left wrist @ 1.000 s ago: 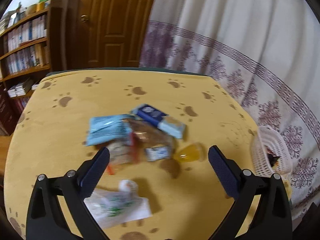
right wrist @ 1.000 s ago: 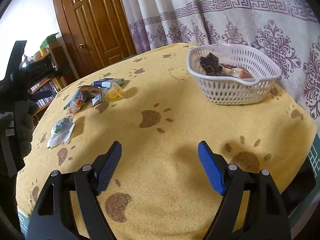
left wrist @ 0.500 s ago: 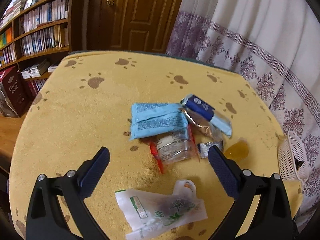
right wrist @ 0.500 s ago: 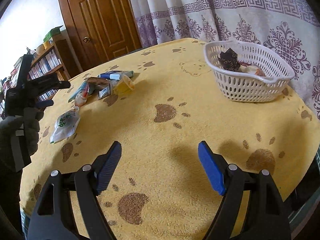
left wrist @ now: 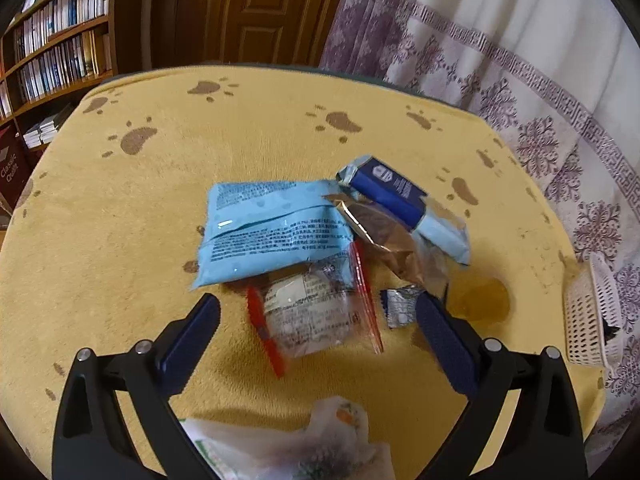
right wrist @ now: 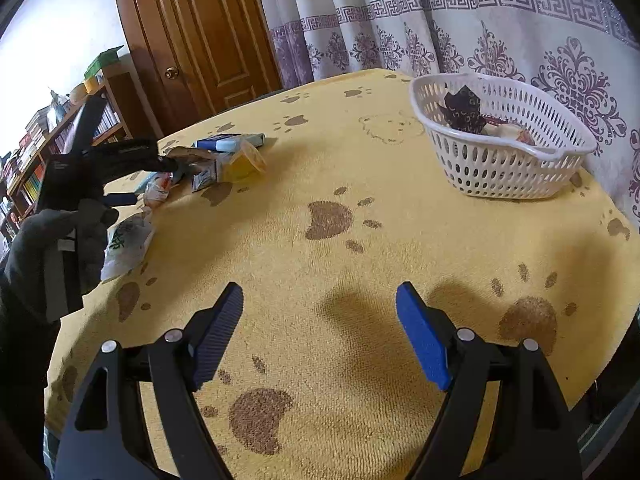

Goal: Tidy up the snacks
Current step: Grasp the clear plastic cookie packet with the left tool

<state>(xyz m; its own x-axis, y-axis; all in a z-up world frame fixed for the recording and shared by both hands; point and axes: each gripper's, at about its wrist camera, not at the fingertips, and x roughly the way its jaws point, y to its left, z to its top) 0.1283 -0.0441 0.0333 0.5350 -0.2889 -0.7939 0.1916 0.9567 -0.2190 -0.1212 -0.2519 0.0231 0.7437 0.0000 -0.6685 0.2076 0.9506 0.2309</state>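
Note:
A heap of snacks lies on the yellow paw-print tablecloth (left wrist: 120,240): a light blue packet (left wrist: 272,228), a dark blue packet (left wrist: 392,192), a brown foil packet (left wrist: 384,240), a small silver sachet (left wrist: 400,306) and a yellow jelly cup (left wrist: 480,300). My left gripper (left wrist: 317,304) hovers low over the heap, its jaws closing. A clear packet with red edges (left wrist: 316,328) lies between the fingers, untouched by the pads. My right gripper (right wrist: 320,292) stands open over bare cloth, nothing in it. The white basket (right wrist: 500,168) holds a few snacks.
A white bag with green print (left wrist: 304,448) lies just under the left gripper, nearer than the heap. The basket (left wrist: 588,320) stands at the table's right edge by the curtain. A gloved hand (right wrist: 60,248) holds the left gripper. Bookshelves and a wooden door stand behind.
The left gripper has come down and forward over the heap, so the clear red-edged packet now lies between its fingers. The right gripper has hardly moved.

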